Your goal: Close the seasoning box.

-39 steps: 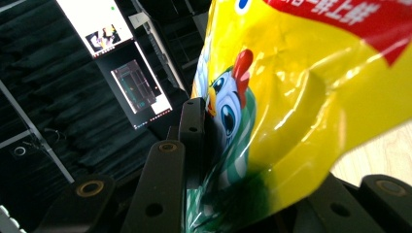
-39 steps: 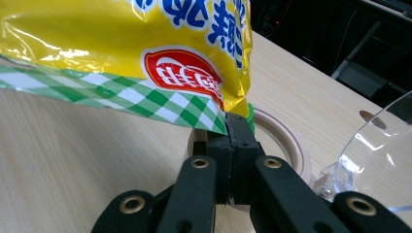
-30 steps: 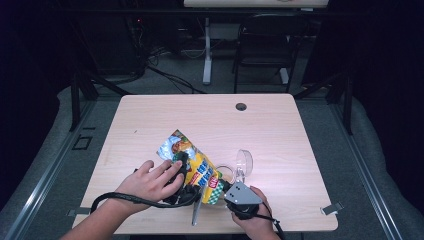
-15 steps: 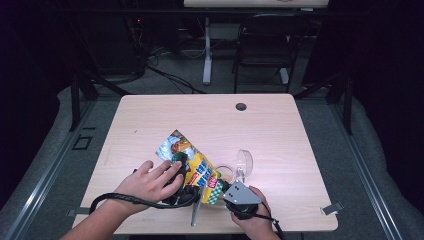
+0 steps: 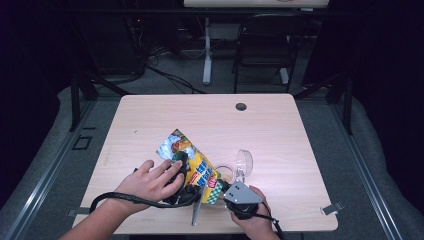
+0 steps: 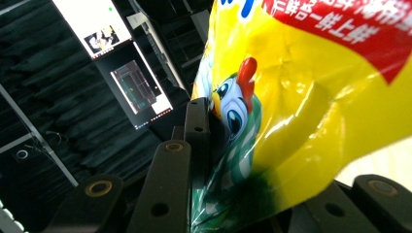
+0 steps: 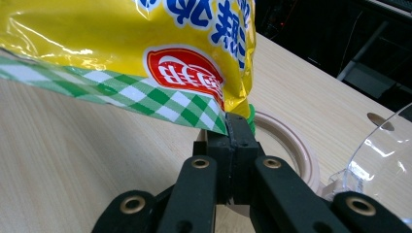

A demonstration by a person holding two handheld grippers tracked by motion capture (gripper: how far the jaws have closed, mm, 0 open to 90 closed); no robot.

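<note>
A yellow snack bag (image 5: 192, 161) with a cartoon chicken and a green-checked bottom edge is held just above the near middle of the wooden table (image 5: 150, 120). My left gripper (image 5: 186, 176) grips the bag's body from the left; in the left gripper view the bag (image 6: 301, 111) bulges between the jaws, one black finger (image 6: 197, 128) presses on it and the other is hidden behind it. My right gripper (image 5: 221, 184), with a grey plate on top, is shut on the bag's green-checked corner (image 7: 214, 116); the right gripper (image 7: 236, 132) has both pads pinched together.
A clear plastic cup (image 5: 244, 162) lies on its side just right of the bag, next to a beige ring (image 7: 289, 141) flat on the table. A thin grey strip (image 5: 195, 214) lies at the front edge. A cable hole (image 5: 241, 106) sits at the far middle.
</note>
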